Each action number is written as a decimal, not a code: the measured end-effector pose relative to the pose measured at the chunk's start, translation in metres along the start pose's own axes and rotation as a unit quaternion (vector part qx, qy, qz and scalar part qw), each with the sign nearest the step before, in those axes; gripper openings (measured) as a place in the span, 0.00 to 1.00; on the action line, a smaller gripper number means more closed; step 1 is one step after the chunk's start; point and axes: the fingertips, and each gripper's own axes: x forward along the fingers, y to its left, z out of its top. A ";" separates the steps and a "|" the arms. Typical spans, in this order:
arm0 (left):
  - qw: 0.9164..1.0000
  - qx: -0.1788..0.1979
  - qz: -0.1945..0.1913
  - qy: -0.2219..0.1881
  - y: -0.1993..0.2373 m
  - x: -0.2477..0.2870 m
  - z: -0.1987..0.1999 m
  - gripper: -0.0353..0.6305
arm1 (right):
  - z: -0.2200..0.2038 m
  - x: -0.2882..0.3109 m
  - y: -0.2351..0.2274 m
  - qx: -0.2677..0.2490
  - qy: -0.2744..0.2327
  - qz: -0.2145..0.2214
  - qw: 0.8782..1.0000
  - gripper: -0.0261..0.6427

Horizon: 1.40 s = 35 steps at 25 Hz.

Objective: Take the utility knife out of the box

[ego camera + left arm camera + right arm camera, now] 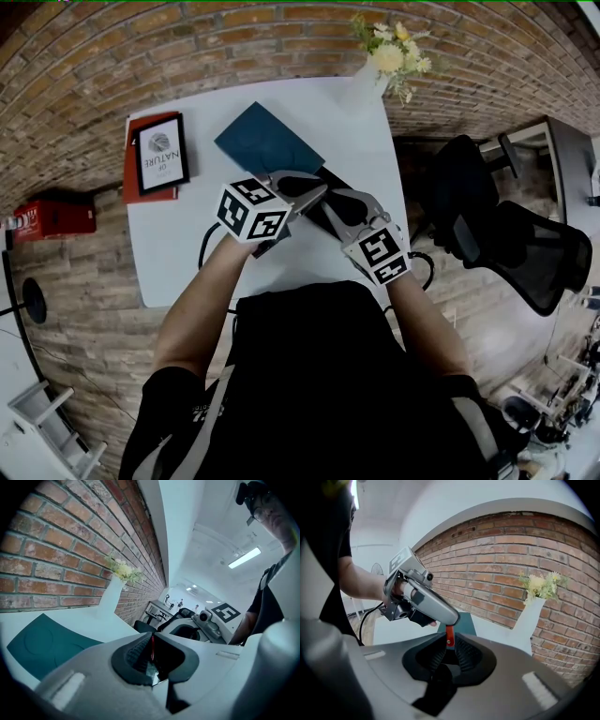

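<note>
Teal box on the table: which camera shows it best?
The head view: nearly the whole teal box lies flat on the white table, seen from above. The left gripper view shows one end; the right gripper view only a sliver.

Utility knife (449, 636) mostly hidden, only red sliver visible; black box (330, 176) largely covered; distant figures (180, 603) too small.

A brick wall (187, 47) runs behind the white desk (169, 248), which stands on a wood-plank floor (80, 300). Black office chairs (525, 253) sit to the right. A white vase (362, 89) of pale flowers stands at the desk's far edge, and a strip light (244, 558) glows on the white ceiling.
</note>
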 end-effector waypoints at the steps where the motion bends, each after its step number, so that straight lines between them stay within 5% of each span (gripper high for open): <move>1: 1.000 -0.001 0.000 -0.002 0.000 -0.002 0.000 0.08 | -0.002 0.000 0.000 0.003 0.002 -0.001 1.000 0.14; 11: 0.999 -0.015 -0.040 -0.034 -0.015 -0.016 0.014 0.08 | -0.006 0.005 0.010 0.029 0.014 0.016 0.999 0.22; 16: 0.999 -0.008 -0.041 -0.033 -0.021 -0.021 0.012 0.08 | 0.003 0.005 0.015 0.023 0.004 0.009 1.000 0.14; 29: 0.997 0.028 -0.068 0.007 -0.038 -0.034 -0.011 0.09 | -0.001 -0.003 0.037 -0.015 0.021 0.020 0.999 0.12; 35: 0.991 0.086 -0.079 0.060 -0.056 -0.037 -0.032 0.06 | 0.000 -0.020 0.035 -0.020 0.018 0.014 1.000 0.12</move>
